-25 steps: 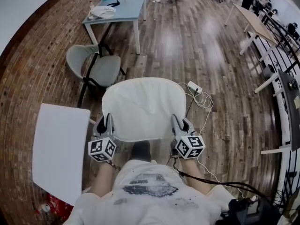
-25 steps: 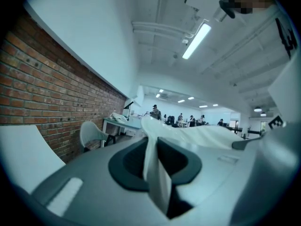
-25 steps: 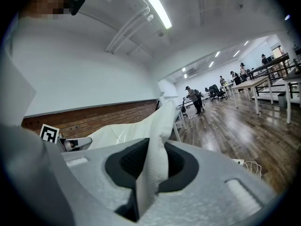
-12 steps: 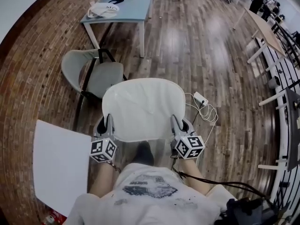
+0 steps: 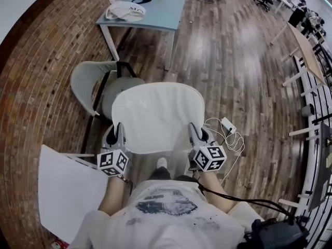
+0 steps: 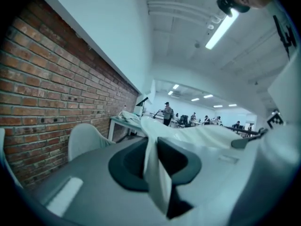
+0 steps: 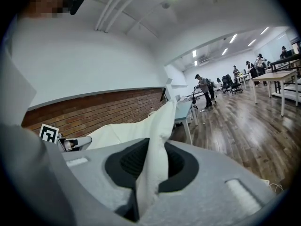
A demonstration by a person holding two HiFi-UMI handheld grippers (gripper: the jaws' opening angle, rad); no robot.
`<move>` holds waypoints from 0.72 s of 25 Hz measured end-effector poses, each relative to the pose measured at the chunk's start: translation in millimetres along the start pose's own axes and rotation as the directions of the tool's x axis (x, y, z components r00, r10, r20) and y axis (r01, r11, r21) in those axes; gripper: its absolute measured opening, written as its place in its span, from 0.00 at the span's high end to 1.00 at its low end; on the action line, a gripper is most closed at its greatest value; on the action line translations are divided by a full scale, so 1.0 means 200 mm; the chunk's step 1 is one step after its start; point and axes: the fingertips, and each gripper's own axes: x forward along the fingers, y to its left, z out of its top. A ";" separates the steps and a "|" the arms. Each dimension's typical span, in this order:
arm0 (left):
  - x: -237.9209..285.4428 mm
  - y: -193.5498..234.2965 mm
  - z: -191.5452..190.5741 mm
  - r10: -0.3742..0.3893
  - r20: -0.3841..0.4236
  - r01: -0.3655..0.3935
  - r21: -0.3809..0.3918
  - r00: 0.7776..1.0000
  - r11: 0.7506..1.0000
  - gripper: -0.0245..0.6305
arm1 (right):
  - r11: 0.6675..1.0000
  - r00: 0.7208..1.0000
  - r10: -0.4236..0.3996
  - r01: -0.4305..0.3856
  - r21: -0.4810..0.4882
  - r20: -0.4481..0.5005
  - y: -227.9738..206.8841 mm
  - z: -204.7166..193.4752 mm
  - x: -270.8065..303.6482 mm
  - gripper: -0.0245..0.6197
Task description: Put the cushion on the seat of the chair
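Evidently the cushion (image 5: 158,115) stretches between left claw (image 5: 118,134) and right claw (image 5: 197,134), each pinching an edge.

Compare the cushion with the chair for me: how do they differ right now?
The cushion is white; the chair is pale grey-green with a black frame. The cushion is held in the air, pinched at its near corners by the left gripper and right gripper; the chair stands on the floor. The cushion is not on the chair's seat. Both have rounded outlines.

White cushion (image 5: 158,115) — grey chair (image 5: 85,82)
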 end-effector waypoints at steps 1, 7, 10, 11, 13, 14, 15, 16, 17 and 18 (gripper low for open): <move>0.03 0.02 0.01 0.010 0.002 -0.010 -0.003 1.000 1.000 0.89 | 1.000 1.000 0.006 -0.006 -0.004 -0.009 -0.01 0.02 0.05 0.89; 0.14 0.17 0.13 0.094 0.056 -0.092 -0.043 0.994 0.995 0.89 | 0.995 0.995 0.087 -0.089 -0.047 -0.042 0.04 0.18 0.41 0.89; 0.17 0.26 0.15 0.159 0.076 -0.153 -0.071 0.984 0.986 0.89 | 0.985 0.986 0.152 -0.157 -0.069 -0.068 0.08 0.22 0.60 0.89; 0.18 0.29 0.16 0.182 0.082 -0.176 -0.074 0.980 0.982 0.89 | 0.981 0.982 0.175 -0.180 -0.070 -0.077 0.09 0.22 0.66 0.89; 0.20 0.34 0.17 0.230 0.094 -0.223 -0.078 0.969 0.972 0.89 | 0.970 0.970 0.223 -0.230 -0.073 -0.095 0.11 0.22 0.79 0.89; 0.21 0.38 0.18 0.257 0.100 -0.249 -0.080 0.961 0.965 0.89 | 0.963 0.963 0.249 -0.257 -0.075 -0.105 0.12 0.22 0.86 0.89; 0.22 0.41 0.18 0.286 0.103 -0.279 -0.082 0.953 0.957 0.89 | 0.955 0.954 0.277 -0.286 -0.078 -0.117 0.13 0.22 0.94 0.89; 0.23 0.44 0.17 0.319 0.103 -0.311 -0.087 0.942 0.946 0.89 | 0.945 0.943 0.306 -0.318 -0.080 -0.132 0.15 0.22 1.02 0.89; 0.24 0.46 0.17 0.354 0.101 -0.346 -0.093 0.930 0.934 0.89 | 0.933 0.930 0.337 -0.351 -0.080 -0.149 0.16 0.21 1.10 0.89; 0.25 0.48 0.16 0.392 0.098 -0.383 -0.103 0.915 0.918 0.89 | 0.919 0.914 0.369 -0.385 -0.080 -0.169 0.17 0.21 1.18 0.89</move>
